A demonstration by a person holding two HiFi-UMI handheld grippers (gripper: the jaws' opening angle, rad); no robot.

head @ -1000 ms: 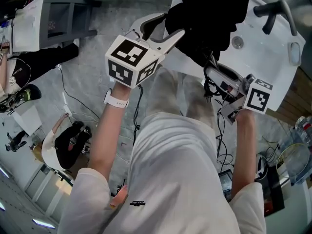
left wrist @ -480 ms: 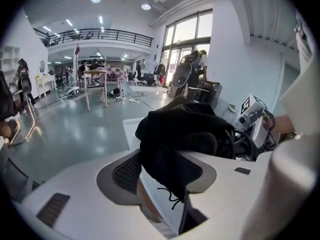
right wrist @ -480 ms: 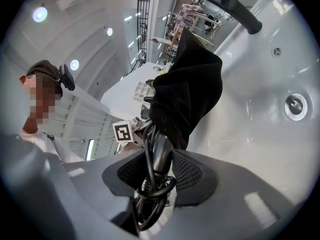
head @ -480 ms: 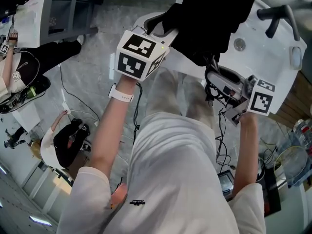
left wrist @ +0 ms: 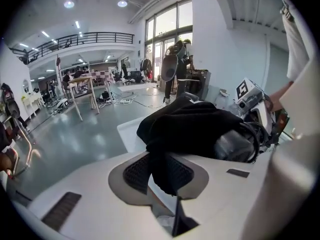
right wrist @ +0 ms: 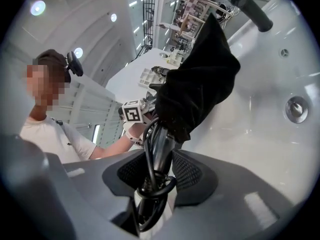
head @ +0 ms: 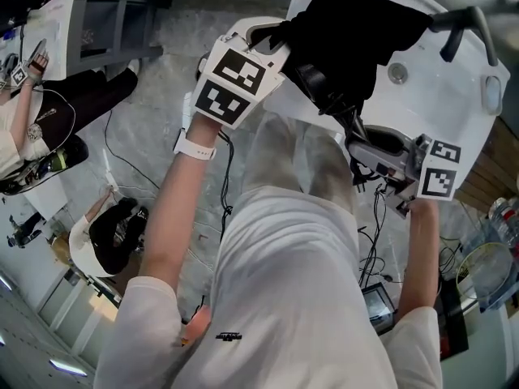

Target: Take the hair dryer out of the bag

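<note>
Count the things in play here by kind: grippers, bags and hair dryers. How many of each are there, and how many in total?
Grippers: 2 (left gripper, right gripper)
Bags: 1 (black bag)
Hair dryers: 1 (hair dryer)
Total: 4

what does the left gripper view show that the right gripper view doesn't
Only the left gripper view: bag fabric between the jaws of the left hand-held gripper, which have just been closing on it; the grey dryer peeking from the bag; a hall with tables.
Only the right gripper view: the dryer's handle and coiled cord clamped in the right hand-held gripper; a drain.
Both: the black bag and the white tub.
</note>
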